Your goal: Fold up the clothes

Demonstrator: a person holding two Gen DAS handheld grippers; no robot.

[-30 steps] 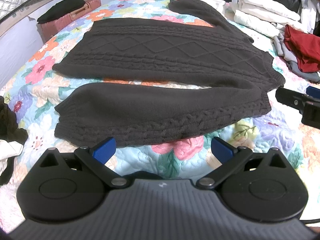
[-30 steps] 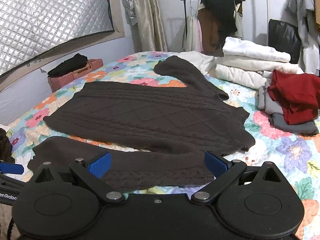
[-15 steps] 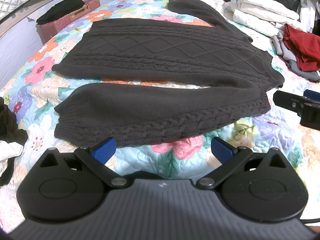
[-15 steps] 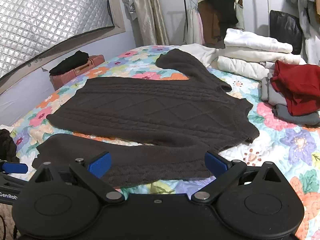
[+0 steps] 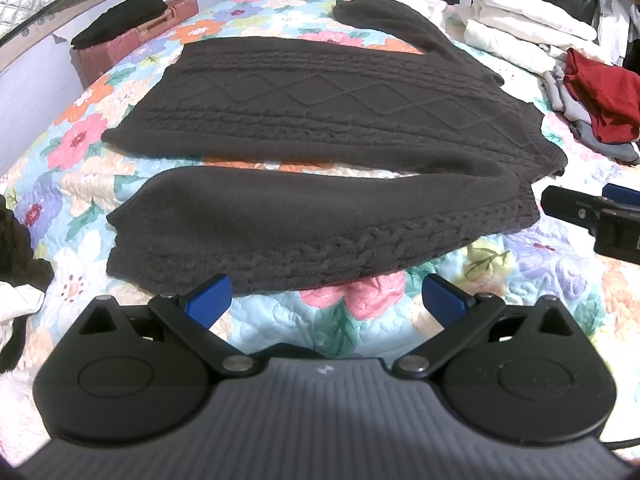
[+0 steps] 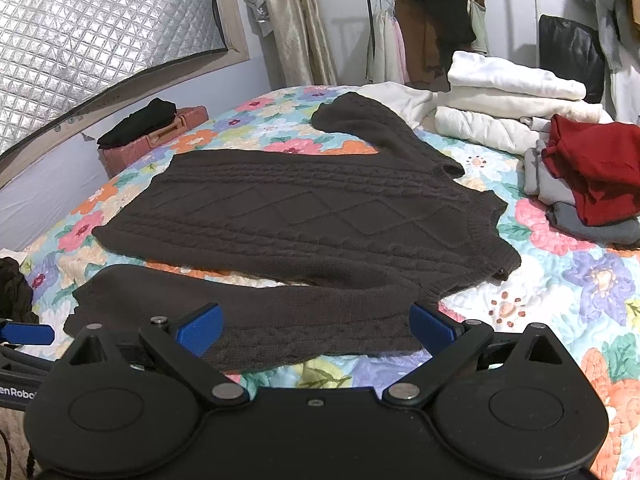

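A dark brown cable-knit sweater (image 5: pixel 328 108) (image 6: pixel 304 216) lies spread flat on the floral quilt (image 5: pixel 360 304) (image 6: pixel 560 280). Its near sleeve (image 5: pixel 304 224) (image 6: pixel 248 320) stretches sideways along the front, and the far sleeve (image 6: pixel 360 124) reaches toward the back. My left gripper (image 5: pixel 326 300) hovers open just short of the near sleeve's front edge, holding nothing. My right gripper (image 6: pixel 316 326) is open too, over the near sleeve close to the shoulder. In the left wrist view, the right gripper (image 5: pixel 592 216) shows at the right edge.
Folded white clothes (image 6: pixel 512 100) are stacked at the back right. A red garment (image 6: pixel 596 168) lies on grey ones beside them. At the back left, a pinkish case (image 6: pixel 152 140) carries a black garment. A clothes rack (image 6: pixel 428 20) stands behind the bed.
Both grippers have edged forward toward the sweater, so it sits a little larger in both views. The sweater itself has not moved, and both stay open.
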